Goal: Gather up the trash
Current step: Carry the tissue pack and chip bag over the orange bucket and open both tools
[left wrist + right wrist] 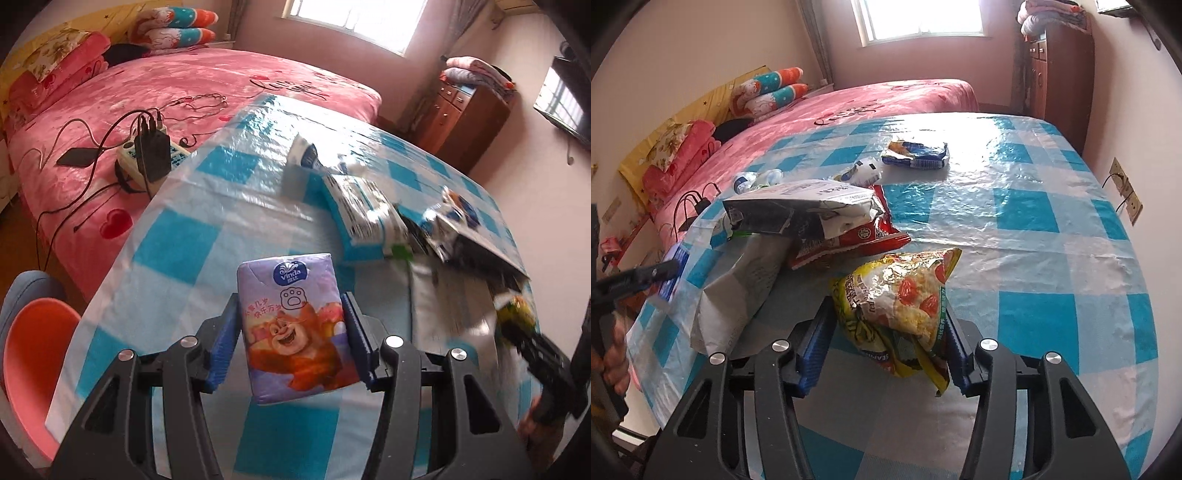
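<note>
**poster1:** Bedroom scene, pink bed (184, 85) at the back, table with a blue checked cloth (1034, 206) up front. Left gripper (291, 332) is clamped on a tissue pack (291, 325) with a cartoon bear, lifted above the cloth.

**poster2:** Yep, and the right gripper (886, 339) has the yellow snack bag (897, 295) between its blue pads (812, 354), looks pinched, though the crumpled foil makes contact hard to judge. Red wrapper (857, 240), grey bag (738, 288) and blue-white wrapper (916, 153) lie on the table.
</note>
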`<state>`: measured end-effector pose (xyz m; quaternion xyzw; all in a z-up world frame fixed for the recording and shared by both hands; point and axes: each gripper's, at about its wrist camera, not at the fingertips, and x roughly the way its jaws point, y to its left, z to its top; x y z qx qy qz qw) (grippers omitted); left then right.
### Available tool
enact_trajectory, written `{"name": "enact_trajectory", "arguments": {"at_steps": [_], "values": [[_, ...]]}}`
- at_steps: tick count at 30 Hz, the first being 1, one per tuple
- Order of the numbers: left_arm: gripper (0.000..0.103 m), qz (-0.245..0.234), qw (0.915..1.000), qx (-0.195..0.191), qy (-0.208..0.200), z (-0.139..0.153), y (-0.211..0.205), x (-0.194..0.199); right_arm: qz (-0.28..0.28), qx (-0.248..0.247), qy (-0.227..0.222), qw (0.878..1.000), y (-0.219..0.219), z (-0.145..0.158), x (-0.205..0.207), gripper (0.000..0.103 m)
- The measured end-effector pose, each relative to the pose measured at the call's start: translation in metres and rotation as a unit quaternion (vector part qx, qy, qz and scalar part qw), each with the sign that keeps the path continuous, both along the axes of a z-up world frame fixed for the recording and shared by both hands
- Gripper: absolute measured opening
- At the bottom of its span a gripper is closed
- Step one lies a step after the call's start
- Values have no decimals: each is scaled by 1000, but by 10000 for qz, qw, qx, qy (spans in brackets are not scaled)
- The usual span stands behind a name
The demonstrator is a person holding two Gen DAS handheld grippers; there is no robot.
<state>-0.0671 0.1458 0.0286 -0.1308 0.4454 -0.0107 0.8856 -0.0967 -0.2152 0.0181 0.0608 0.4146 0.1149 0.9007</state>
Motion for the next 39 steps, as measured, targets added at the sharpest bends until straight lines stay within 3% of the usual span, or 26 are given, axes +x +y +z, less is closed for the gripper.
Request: {"name": "enact_trajectory", "arguments": {"at_steps": [11, 18, 30, 39], "values": [[55, -341, 9993, -117, -88, 0, 12, -46, -215, 264, -95, 9994, 7, 12, -30, 55], [55, -416, 9988, -133, -228, 5, 27, -69, -32, 327, -231, 9992, 35, 34, -47, 55], [55, 121, 9991, -219, -328, 4, 98, -108, 1332, 554, -135, 9894, 157, 62, -61, 55], [55, 1092, 9937, -231, -135, -17, 183, -139, 2712, 435, 1, 9615, 287, 66, -68, 55]]}}
